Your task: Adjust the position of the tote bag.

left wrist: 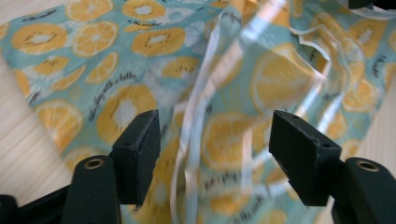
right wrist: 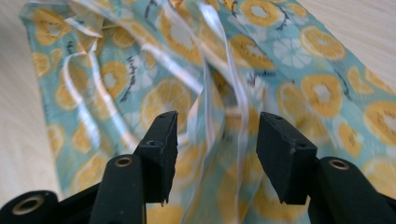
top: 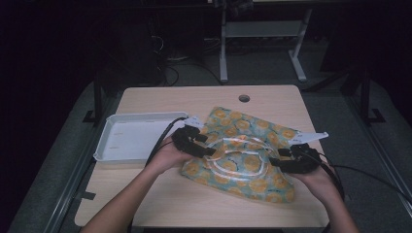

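Observation:
A teal cloth (top: 233, 121) printed with orange and kiwi slices lies spread on the wooden table (top: 194, 199). On it rests a crumpled clear plastic film (top: 243, 162). My left gripper (top: 206, 148) is at the cloth's left edge and my right gripper (top: 277, 158) at its right edge, each held in a hand. In the left gripper view the left gripper (left wrist: 215, 149) is open, with a fold of the film (left wrist: 191, 140) loose between its jaws. The right gripper (right wrist: 217, 144) is open too, film strands (right wrist: 210, 116) hanging in the gap, pads apart from them.
A white shallow tray (top: 104, 141) sits at the table's left side, next to my left hand. A round cable hole (top: 244, 98) is near the table's far edge. Black cables trail from both grippers. Desk legs stand on the floor beyond the table.

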Demonstrator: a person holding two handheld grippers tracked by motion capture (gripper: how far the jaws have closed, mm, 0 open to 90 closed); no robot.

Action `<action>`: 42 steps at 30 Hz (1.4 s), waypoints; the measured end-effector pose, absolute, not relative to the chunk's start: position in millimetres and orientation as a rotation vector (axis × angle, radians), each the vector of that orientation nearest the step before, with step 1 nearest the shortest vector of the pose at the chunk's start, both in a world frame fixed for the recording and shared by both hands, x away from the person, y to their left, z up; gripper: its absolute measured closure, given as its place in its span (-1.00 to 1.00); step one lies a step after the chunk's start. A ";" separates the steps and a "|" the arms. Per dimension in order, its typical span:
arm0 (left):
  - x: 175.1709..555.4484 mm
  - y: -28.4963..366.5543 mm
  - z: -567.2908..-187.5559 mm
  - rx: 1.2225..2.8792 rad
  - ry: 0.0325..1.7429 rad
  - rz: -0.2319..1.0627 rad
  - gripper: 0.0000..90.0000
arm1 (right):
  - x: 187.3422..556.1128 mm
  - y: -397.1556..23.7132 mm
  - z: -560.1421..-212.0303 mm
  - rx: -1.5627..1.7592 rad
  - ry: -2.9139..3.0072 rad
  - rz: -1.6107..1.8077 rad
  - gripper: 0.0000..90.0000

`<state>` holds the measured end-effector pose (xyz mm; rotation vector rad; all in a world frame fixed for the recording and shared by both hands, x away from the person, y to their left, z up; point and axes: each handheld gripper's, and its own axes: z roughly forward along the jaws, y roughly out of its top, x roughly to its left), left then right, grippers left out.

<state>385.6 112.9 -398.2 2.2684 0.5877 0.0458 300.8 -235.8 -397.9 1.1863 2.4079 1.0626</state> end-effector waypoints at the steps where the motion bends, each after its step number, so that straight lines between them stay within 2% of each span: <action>1: 388.2 109.1 -400.3 2.270 0.592 0.045 -0.26 | 305.1 -233.4 -398.8 1.190 2.410 1.054 0.07; 4: 392.7 103.0 -404.7 2.291 0.586 0.041 -0.28 | 314.0 -231.1 -402.1 1.182 2.418 1.037 0.14; 7: 398.7 96.8 -413.8 2.318 0.605 0.035 -0.24 | 321.3 -231.1 -408.9 1.204 2.429 1.012 0.51; 8: 400.1 96.6 -415.6 2.328 0.606 0.032 -0.18 | 321.7 -231.6 -410.3 1.205 2.435 1.005 0.63; 10: 402.0 96.3 -418.5 2.343 0.610 0.023 -0.02 | 321.2 -233.1 -412.0 1.195 2.435 0.999 0.85; 11: 402.4 96.5 -419.4 2.348 0.603 0.027 0.12 | 320.3 -233.4 -412.1 1.200 2.430 1.011 0.91; 13: 402.0 96.1 -419.9 2.344 0.602 0.022 0.33 | 319.4 -234.5 -411.6 1.183 2.433 1.024 0.96; 17: 400.5 98.2 -417.0 2.340 0.579 0.001 0.90 | 315.8 -234.4 -407.7 1.161 2.431 1.051 0.97; 18: 399.8 99.4 -415.8 2.333 0.573 -0.004 0.95 | 314.2 -234.0 -406.3 1.163 2.429 1.055 0.97; 26: 383.0 116.5 -398.4 2.284 0.534 -0.033 0.98 | 299.6 -233.3 -392.4 1.072 2.433 1.134 0.98; 31: 369.4 132.1 -393.1 2.256 0.523 -0.113 0.98 | 288.3 -227.0 -390.1 1.041 2.481 1.173 0.98; 42: 330.9 154.1 -403.5 2.288 0.462 -0.184 0.98 | 254.5 -203.7 -402.6 0.951 2.637 1.174 0.98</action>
